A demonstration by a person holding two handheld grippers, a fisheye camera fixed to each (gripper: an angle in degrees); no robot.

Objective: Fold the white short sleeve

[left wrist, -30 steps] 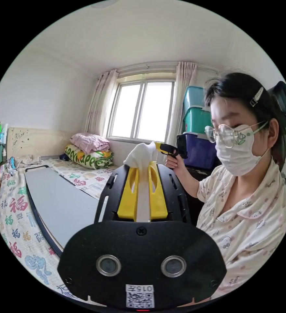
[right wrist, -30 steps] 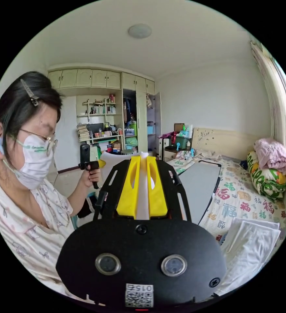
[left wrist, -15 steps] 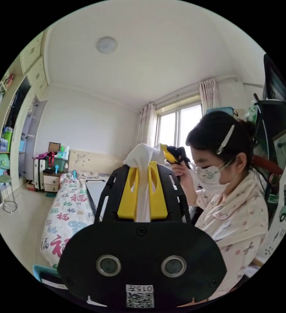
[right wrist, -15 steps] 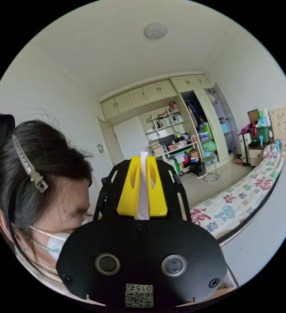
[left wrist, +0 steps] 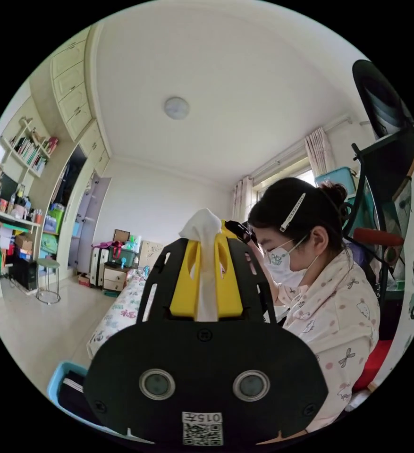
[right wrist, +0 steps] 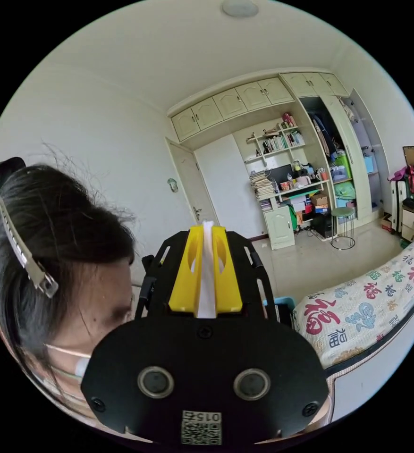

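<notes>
Closest to the camera in the left gripper view, the left gripper (left wrist: 206, 236) has its two yellow jaws pressed together on a strip of the white short sleeve (left wrist: 202, 231), which runs up between them and bunches into a soft knot just past their tips. Just beyond that knot, the yellow tip of the other gripper (left wrist: 232, 228) shows, touching or nearly touching the cloth. Behind it sits the person (left wrist: 329, 302), head bent toward the cloth, a hair clip (left wrist: 293, 212) in the hair. Beyond the cloth lies the bed (left wrist: 122, 311) under a printed cover, and past the bed stand a round stool (left wrist: 47, 281) and open shelves (left wrist: 13, 188).

Closest in the right gripper view, the right gripper (right wrist: 206, 231) likewise clamps a thin band of the white fabric (right wrist: 207, 271) between its closed yellow jaws, with only a little cloth poking past the tips. Beside the gripper is the person's head (right wrist: 55, 264). To the other side of the gripper runs the bed's (right wrist: 367, 311) printed cover. Farther off stand a door (right wrist: 188, 188), a small cabinet (right wrist: 282, 227), bookshelves (right wrist: 275, 141) and a green stool (right wrist: 342, 226).
</notes>
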